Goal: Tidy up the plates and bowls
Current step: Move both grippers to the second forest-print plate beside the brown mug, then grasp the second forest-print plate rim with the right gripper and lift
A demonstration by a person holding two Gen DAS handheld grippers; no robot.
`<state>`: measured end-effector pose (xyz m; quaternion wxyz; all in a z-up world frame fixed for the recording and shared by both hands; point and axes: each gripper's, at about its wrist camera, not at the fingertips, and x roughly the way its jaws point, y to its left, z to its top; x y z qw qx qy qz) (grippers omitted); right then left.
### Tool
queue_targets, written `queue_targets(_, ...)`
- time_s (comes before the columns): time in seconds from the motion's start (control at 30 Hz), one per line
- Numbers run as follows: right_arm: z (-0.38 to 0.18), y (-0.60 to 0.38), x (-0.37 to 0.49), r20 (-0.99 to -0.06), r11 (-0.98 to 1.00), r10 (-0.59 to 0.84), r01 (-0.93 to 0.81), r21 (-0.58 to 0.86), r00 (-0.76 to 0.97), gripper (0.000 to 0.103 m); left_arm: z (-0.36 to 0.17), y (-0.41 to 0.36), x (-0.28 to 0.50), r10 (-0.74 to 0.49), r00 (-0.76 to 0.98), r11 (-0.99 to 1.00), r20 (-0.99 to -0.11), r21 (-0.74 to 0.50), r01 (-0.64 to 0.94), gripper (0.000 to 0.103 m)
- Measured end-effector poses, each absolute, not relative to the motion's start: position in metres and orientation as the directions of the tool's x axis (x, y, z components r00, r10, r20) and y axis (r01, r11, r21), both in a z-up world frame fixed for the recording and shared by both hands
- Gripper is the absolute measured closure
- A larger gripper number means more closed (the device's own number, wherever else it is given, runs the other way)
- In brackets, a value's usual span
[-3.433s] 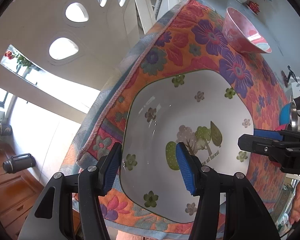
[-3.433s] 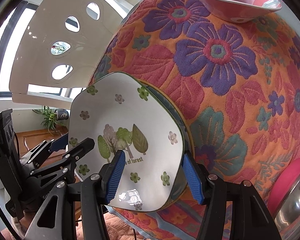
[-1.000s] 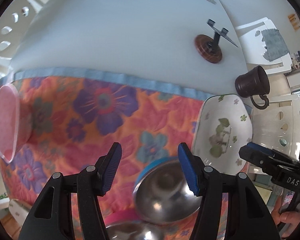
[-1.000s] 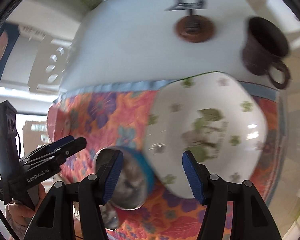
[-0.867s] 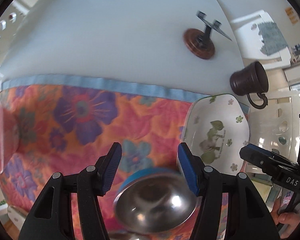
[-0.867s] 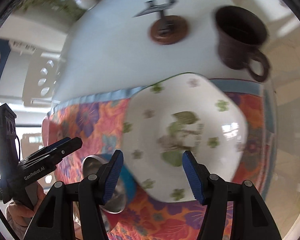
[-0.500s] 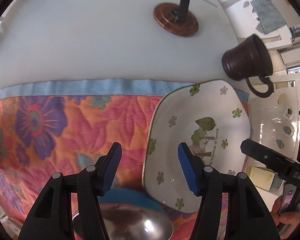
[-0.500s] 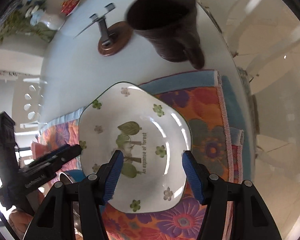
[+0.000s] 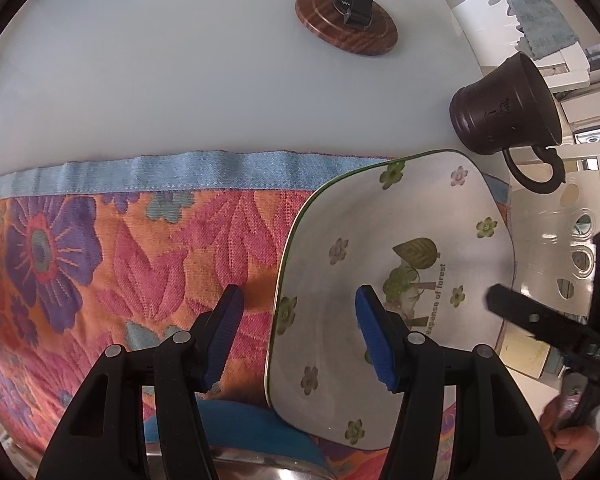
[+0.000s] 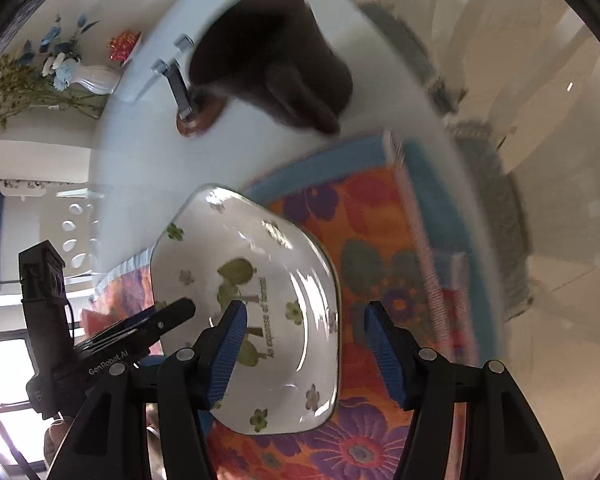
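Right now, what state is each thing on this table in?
Forest-print plate: flat on the floral cloth, empty.
Dark mug: upright on the white table.
Steel bowl: mostly hidden at the bottom edge.
Left gripper: open, straddling the plate's rim.
Right gripper: open, over the plate's opposite rim.

The white plate (image 9: 400, 280) reads "expanse of forest" beside its printed trees; past the plate's edge, the left gripper (image 10: 112, 354) reads "GenRobot.AI".
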<state>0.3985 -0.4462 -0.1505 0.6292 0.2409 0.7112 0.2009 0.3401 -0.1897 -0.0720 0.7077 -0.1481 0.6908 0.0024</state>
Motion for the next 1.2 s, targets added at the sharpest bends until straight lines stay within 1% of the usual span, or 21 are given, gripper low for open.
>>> queue_targets(0.13,-0.164,-0.442,0.396,-0.777,0.781,0.624,0.095,0.617,-0.085,0.042,-0.072,-0.192,0.341,-0.207,0.058,0.957,-0.977,-0.214,-0.195,0.048)
queue_targets(0.23,-0.163,-0.44,0.401,-0.76,0.763,0.646,0.091,0.64,-0.075,0.042,-0.075,-0.19,0.341,-0.215,0.067,0.953,-0.974,-0.225,-0.201,0.049)
queue_targets(0.3,-0.162,-0.435,0.401,-0.758,0.762,0.648,0.072,0.644,-0.081,0.044,-0.074,-0.19,0.341,-0.215,0.08,0.955,-0.973,-0.226,-0.19,0.052)
queue_targets(0.33,-0.161,-0.426,0.4,-0.759,0.764,0.645,0.049,0.643,-0.089,0.044,-0.074,-0.191,0.341,-0.217,0.081,0.956,-0.973,-0.228,-0.187,0.052)
queue_targets(0.43,-0.154,-0.41,0.401,-0.813,0.814,0.575,-0.042,0.58,-0.092,0.044,-0.075,-0.198,0.344,-0.235,0.086,0.955,-0.968,-0.247,-0.164,0.055)
queue_targets(0.47,-0.153,-0.407,0.401,-0.819,0.818,0.567,-0.054,0.573,-0.091,0.044,-0.075,-0.201,0.344,-0.227,0.085,0.959,-0.97,-0.238,-0.153,0.056)
queue_targets(0.53,-0.152,-0.408,0.402,-0.813,0.813,0.575,-0.048,0.58,-0.09,0.044,-0.075,-0.205,0.346,-0.211,0.082,0.964,-0.974,-0.222,-0.15,0.056)
queue_targets(0.67,-0.152,-0.408,0.403,-0.805,0.806,0.586,-0.039,0.591,-0.092,0.044,-0.078,-0.207,0.346,-0.223,0.088,0.96,-0.971,-0.234,-0.152,0.056)
queue_targets(0.8,-0.151,-0.409,0.404,-0.818,0.818,0.568,-0.041,0.573,-0.09,0.043,-0.067,-0.208,0.344,-0.232,0.107,0.96,-0.967,-0.245,-0.139,0.056)
queue_targets(0.97,-0.135,-0.411,0.411,-0.823,0.821,0.564,-0.057,0.568,-0.073,0.043,-0.052,-0.203,0.343,-0.241,0.134,0.956,-0.961,-0.259,-0.139,0.056)
queue_targets(1.2,-0.1,-0.404,0.413,-0.812,0.806,0.582,-0.105,0.582,-0.03,0.042,-0.036,-0.182,0.335,-0.262,0.166,0.938,-0.951,-0.292,-0.187,0.056)
